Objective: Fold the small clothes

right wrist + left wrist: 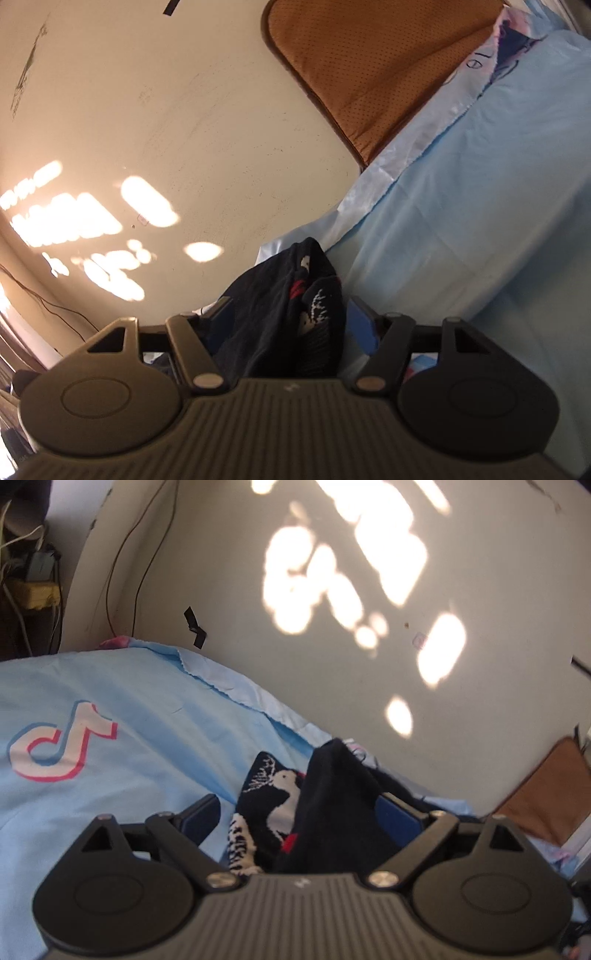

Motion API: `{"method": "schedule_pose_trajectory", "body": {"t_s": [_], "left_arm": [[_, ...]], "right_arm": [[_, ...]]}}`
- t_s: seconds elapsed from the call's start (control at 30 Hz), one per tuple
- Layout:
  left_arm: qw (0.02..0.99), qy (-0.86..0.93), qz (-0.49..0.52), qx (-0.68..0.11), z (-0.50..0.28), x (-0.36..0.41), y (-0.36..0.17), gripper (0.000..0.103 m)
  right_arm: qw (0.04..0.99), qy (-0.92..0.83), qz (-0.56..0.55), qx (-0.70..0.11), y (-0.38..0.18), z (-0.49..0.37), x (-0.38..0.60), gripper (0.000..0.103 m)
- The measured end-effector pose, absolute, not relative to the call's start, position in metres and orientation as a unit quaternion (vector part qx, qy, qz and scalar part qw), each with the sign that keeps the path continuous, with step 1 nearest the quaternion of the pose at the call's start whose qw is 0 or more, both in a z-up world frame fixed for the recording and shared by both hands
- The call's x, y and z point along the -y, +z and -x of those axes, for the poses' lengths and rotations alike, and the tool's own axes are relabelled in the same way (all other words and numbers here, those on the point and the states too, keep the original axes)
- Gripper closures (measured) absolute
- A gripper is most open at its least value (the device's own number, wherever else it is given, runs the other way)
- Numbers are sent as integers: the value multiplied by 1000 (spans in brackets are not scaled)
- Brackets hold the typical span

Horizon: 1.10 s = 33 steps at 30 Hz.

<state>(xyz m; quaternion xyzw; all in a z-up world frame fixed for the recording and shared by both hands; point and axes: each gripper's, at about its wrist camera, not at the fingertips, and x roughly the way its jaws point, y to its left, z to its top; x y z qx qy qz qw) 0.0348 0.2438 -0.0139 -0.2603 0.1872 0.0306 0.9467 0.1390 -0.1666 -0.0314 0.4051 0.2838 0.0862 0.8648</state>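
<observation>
While your left gripper (301, 812) stands with its jaws spread wide, a small dark navy knitted garment (325, 805) bunches up between its blue-padded fingers (400, 814); you cannot tell whether either pad actually presses on the cloth. The knit is thick and soft, with a white bird-and-antler pattern, a speckled white band and small red patches. It lies on a smooth, pale blue sheet (140, 709) covering the bed, whose far edge is ragged and slightly shiny.

Your right gripper (291, 321) also stands fairly wide, jaws apart, with the same garment (280, 306) heaped between them in a rumpled peak; the right pad stands just clear of the knit, and the left pad's contact is hidden by the cloth.

Only your left view shows the large pink, white and blue musical-note logo (61, 742) printed on the sheet, a strip of black tape (195, 629) on the matte cream wall (480, 572), and thin cables running down the corner. Only your right view shows clearly the brown perforated cushion (376, 70) with rounded corners leaning against the wall at the bed's end. Both views catch bright patches of sunlight on the wall.
</observation>
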Motion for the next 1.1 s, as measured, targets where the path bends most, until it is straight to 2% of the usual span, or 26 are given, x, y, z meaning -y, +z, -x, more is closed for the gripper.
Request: {"method": "schedule_pose_trajectory", "body": {"t_s": [0.07,0.23,0.37,0.43,0.5,0.57,0.63,0.73,0.83,0.93,0.97,1.0,1.1], "left_arm": [[946,2,280,-163,-30,-243,0,10],[961,-86,186,-186,-62,-189,23,10],[951,-92,168,-242,-112,-166,-1,21],[942,-38,173,-284,-135,-179,-19,34],[946,-8,165,-280,-143,-194,-32,82],[931,12,220,-290,-148,-217,-39,97],[926,-6,249,-284,-144,-227,-42,97],[931,-9,236,-277,-141,-223,-40,97],[936,-19,232,-266,-132,-219,-34,90],[941,-35,221,-253,-108,-206,-24,66],[945,-40,211,-248,-98,-200,-17,49],[948,-44,201,-244,-90,-193,-10,39],[950,-81,187,-237,-75,-178,8,34]], "right_arm": [[856,86,-421,-287,-34,-140,170,33],[857,92,-413,-292,-32,-141,168,33],[856,95,-416,-292,-33,-142,170,33],[856,97,-416,-292,-33,-142,170,33],[855,98,-417,-292,-34,-142,170,33],[855,100,-417,-293,-34,-143,170,33],[854,103,-417,-293,-34,-144,170,33],[853,105,-420,-292,-35,-144,171,33],[852,101,-422,-294,-34,-142,172,33],[862,77,-379,-326,-24,-132,161,33],[863,77,-373,-332,-22,-127,157,33],[860,81,-375,-336,-21,-119,155,32],[852,77,-386,-345,-19,-108,150,32]]}}
